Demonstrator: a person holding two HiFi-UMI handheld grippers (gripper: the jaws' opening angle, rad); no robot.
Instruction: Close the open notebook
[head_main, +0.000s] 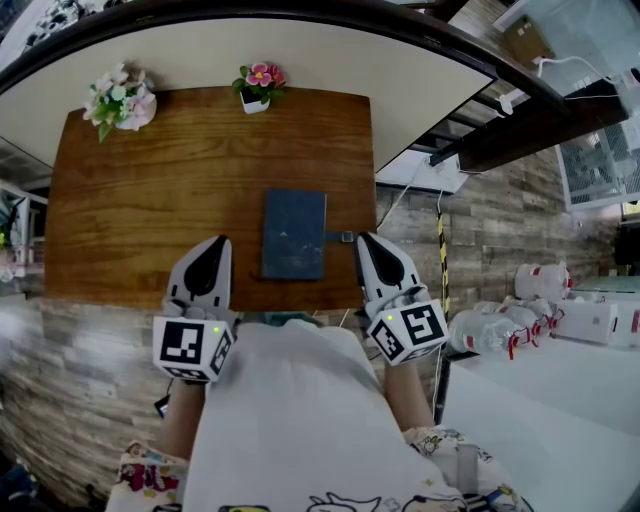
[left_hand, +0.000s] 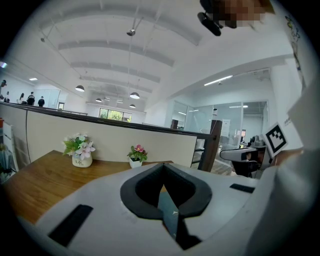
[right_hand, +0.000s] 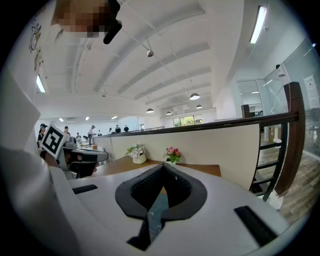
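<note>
We see bright, even, white light throughout. In the head view the table (head_main: 150, 200) carries a soft pale sheen across its middle and no hard shadows. The rail (head_main: 300, 15) beyond the table bows into an arc, and the floor (head_main: 500, 220) right of the table bends the same way. In both gripper views the round lamps (left_hand: 134, 95) and a strip light (right_hand: 258, 22) high above the table glow without flare. There the corners go black and straight beams curve. The left gripper (left_hand: 162, 167) and right gripper (right_hand: 162, 167), close to the lens, look slightly soft. People (right_hand: 117, 129) far beyond the table are tiny and unclear.
</note>
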